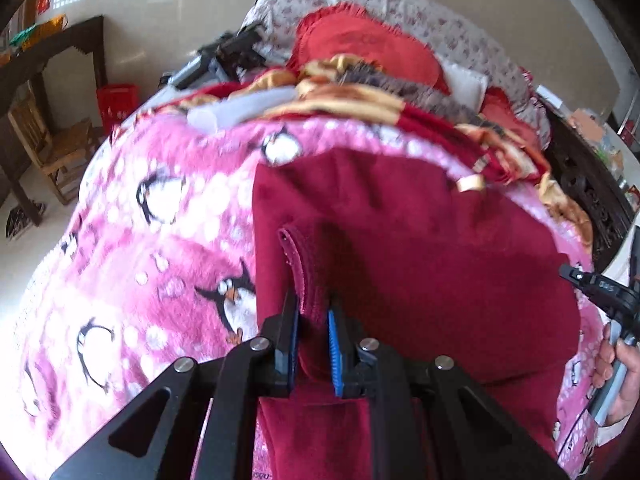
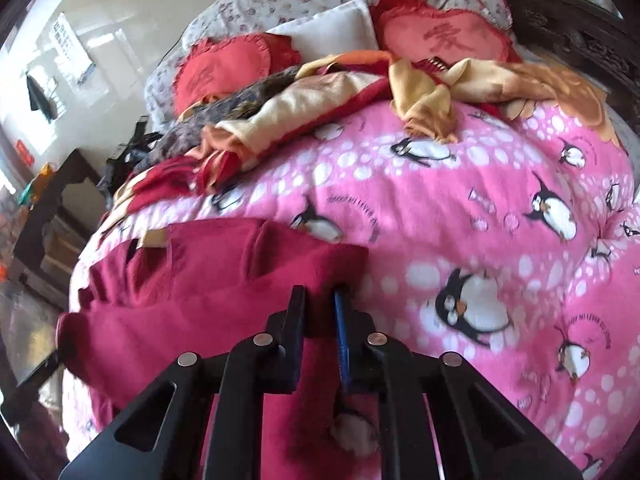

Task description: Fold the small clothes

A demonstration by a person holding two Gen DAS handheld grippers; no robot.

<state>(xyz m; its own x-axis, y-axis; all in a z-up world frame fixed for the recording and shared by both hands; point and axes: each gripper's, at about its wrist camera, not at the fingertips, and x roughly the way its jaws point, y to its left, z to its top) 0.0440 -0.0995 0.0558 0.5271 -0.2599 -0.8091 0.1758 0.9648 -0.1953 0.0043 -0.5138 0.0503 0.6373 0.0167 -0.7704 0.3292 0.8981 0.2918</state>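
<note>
Crimson fleece garment (image 1: 420, 248), rumpled

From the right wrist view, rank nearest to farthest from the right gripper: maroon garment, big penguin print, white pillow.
1. maroon garment, clamped in the right gripper.
2. big penguin print, just to the right on the pink blanket.
3. white pillow, far back.

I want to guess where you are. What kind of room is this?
Most likely a bedroom. A pink penguin blanket covers a bed, red heart pillows lie at its head by a dark carved headboard, and a dark red garment is spread out for folding.
</note>
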